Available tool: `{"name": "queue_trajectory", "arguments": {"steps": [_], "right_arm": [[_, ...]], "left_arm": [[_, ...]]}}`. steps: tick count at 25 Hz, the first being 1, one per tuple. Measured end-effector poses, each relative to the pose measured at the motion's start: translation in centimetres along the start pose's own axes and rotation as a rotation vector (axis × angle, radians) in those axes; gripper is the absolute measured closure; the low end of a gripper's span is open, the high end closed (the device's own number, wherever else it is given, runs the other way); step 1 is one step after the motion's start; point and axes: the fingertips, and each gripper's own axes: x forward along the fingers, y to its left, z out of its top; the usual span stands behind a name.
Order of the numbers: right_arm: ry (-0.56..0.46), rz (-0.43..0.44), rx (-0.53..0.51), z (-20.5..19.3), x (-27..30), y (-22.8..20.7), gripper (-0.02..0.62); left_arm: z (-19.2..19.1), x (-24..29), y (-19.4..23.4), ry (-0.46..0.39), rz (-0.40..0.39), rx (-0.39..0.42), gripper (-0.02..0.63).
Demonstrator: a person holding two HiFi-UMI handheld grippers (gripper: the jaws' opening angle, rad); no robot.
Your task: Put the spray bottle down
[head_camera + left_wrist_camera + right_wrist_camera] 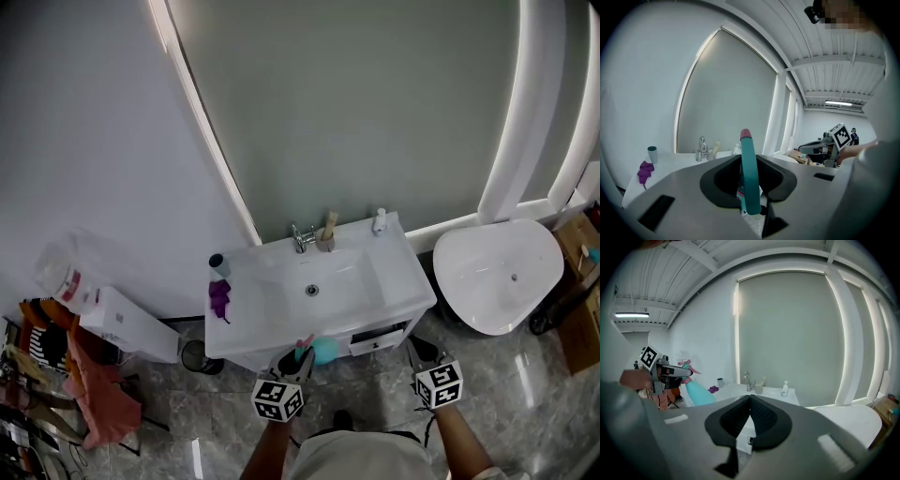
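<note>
The teal spray bottle point(326, 351) with a pink nozzle is held in front of the white vanity's point(246, 323) front edge, above the floor. My left gripper point(298, 357) is shut on it. In the left gripper view the bottle's teal neck point(749, 180) stands upright between the jaws, its pink tip point(746, 135) on top. My right gripper point(415, 352) hovers to the right, also in front of the vanity, shut with nothing between its pads point(750, 400). The right gripper view shows the bottle point(699, 393) at the left, in the left gripper point(675, 372).
On the vanity top are a faucet point(302, 238), a tan holder point(326, 241), a small soap bottle point(379, 220), a dark cup point(219, 265) and a purple cloth point(219, 298). A white rounded fixture point(497, 272) stands at the right. A black bin point(195, 356), white box point(127, 323) and clothes point(94, 394) lie left.
</note>
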Motion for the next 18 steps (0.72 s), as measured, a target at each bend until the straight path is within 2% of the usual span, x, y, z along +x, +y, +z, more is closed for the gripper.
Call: {"name": "queue_trajectory", "arguments": {"steps": [6, 11, 18], "right_arm": [[0.011, -0.038, 0.005, 0.4, 2.9, -0.1, 0.584], [0.028, -0.059, 0.007, 0.6, 4.3, -1.1, 0.584], [0.04, -0.038, 0.025, 0.8, 7.8, -3.8, 0.584]], "left_arm": [[1.2, 2.9, 3.0, 0.008, -0.046, 0.024, 0.525], [1.9, 5.0, 3.9, 0.008, -0.067, 0.016, 0.525], [2.4, 8.8, 5.0, 0.03, -0.054, 0.009, 0.525]]}}
